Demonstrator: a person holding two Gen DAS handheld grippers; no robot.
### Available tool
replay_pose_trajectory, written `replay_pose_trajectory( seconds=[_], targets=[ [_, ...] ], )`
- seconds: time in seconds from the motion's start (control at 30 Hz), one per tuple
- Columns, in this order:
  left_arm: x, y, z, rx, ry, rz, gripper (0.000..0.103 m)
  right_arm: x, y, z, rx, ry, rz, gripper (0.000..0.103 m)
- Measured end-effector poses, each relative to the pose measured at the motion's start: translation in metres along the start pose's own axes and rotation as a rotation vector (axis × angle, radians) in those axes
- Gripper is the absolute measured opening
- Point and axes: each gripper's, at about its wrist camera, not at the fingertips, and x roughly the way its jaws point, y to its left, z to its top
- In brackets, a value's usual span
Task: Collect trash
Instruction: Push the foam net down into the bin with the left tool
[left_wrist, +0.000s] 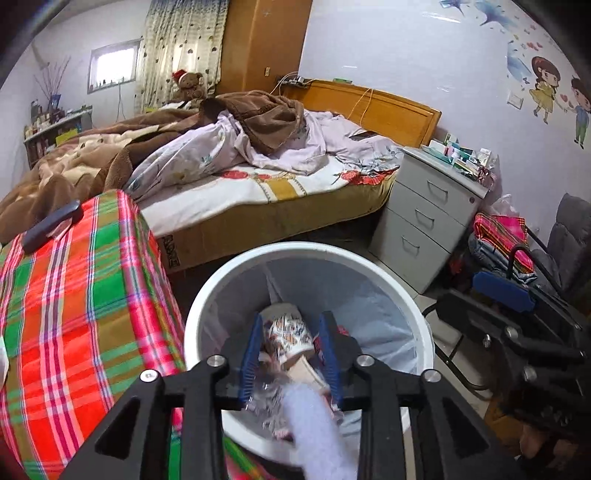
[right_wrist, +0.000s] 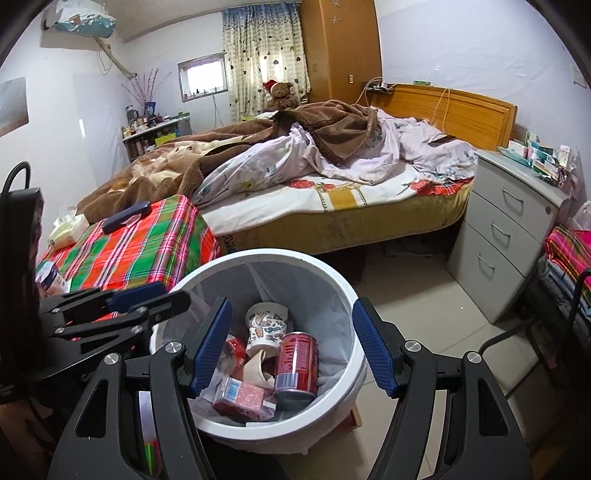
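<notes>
Left gripper (left_wrist: 291, 354) over white bin (left_wrist: 207, 306) — blurred clear bottle (left_wrist: 314, 424) between its jaws.
</notes>
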Motion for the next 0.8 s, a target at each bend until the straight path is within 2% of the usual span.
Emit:
replay_pose_trajectory(
  seconds=[0.07,0.13,0.17,0.23,0.3,0.4,0.5,0.6,0.63,0.8],
  targets=[
    [-0.008,0.001,-0.006,0.012,-0.007,-0.012,0.037,-0.002,0.0,0.0,0.0,-0.008,-0.002,0.069],
    [-0.015,0.002,-0.011,0.024,0.0,0.016,0.053,-0.003,0.0,0.0,0.005,-0.011,-0.003,0.069],
    [-0.019,0.002,-0.013,0.022,-0.001,0.01,0.054,-0.004,0.0,0.0,0.008,-0.011,-0.002,0.069],
    [-0.03,0.003,-0.021,0.006,0.013,-0.05,0.054,-0.006,0.001,-0.001,0.009,-0.015,0.004,0.069],
    [-0.039,0.0,-0.03,0.024,0.011,-0.047,0.054,-0.008,0.0,-0.002,0.009,-0.019,0.003,0.069],
    [-0.048,-0.01,-0.047,0.094,0.059,-0.07,0.054,-0.011,-0.001,-0.001,0.008,-0.025,0.0,0.069],
    [-0.042,-0.015,-0.06,0.094,0.113,-0.094,0.054,-0.015,-0.002,0.0,0.006,-0.034,-0.009,0.069],
    [-0.029,-0.02,-0.064,0.069,0.138,-0.152,0.054,-0.02,-0.005,0.001,0.007,-0.045,-0.025,0.069],
    [-0.025,-0.021,-0.062,0.053,0.136,-0.188,0.054,-0.022,-0.006,0.001,0.008,-0.048,-0.029,0.069],
    [-0.021,-0.023,-0.046,0.007,0.078,-0.254,0.054,-0.025,-0.007,0.004,0.01,-0.06,-0.05,0.069]
  ],
)
